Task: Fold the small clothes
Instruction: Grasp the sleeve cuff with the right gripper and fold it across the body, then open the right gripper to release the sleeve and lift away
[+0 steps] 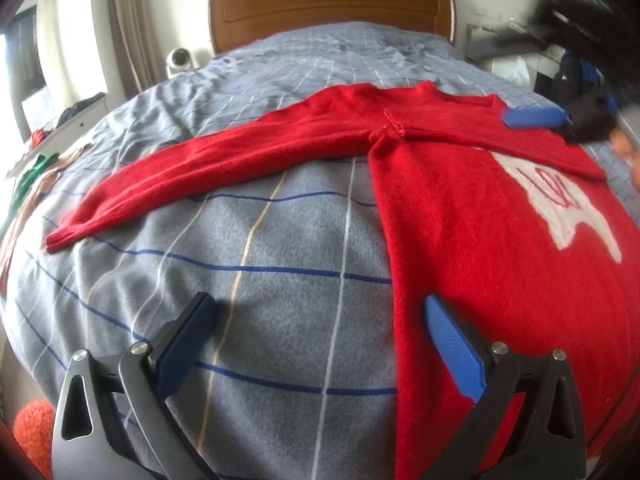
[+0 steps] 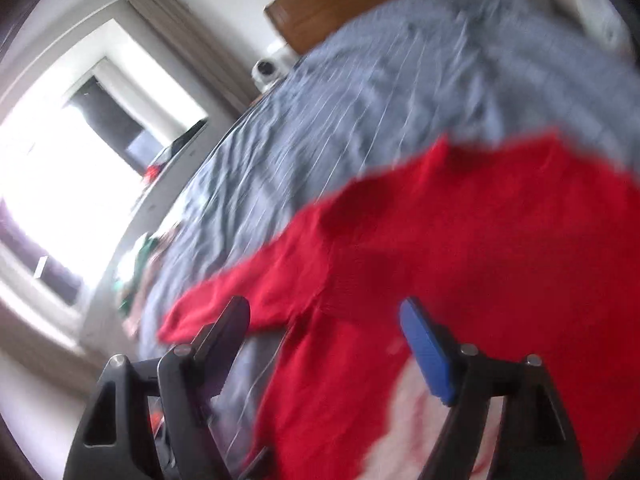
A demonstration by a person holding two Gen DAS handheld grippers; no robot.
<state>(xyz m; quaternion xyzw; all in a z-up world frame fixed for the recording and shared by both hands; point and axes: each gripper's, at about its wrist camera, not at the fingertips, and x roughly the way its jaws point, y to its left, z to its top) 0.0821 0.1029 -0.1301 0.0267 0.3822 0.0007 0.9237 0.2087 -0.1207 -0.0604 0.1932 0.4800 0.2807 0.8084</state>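
Observation:
A red knit sweater [image 1: 472, 216] with a white design lies flat on the bed, one sleeve [image 1: 208, 168] stretched out to the left. My left gripper [image 1: 320, 312] is open and empty, low over the blanket at the sweater's left side edge. My right gripper [image 2: 324, 312] is open and empty above the sweater [image 2: 460, 240] near its armpit; its view is motion-blurred. The right gripper also shows in the left wrist view [image 1: 536, 118], over the sweater's far shoulder.
The bed has a grey-blue checked blanket [image 1: 256, 280] and a wooden headboard [image 1: 332, 4]. More clothes [image 1: 32, 184] lie at the bed's left edge beside a white shelf. A small white camera [image 1: 180, 62] stands near the headboard. An orange knit item [image 1: 34, 432] is at bottom left.

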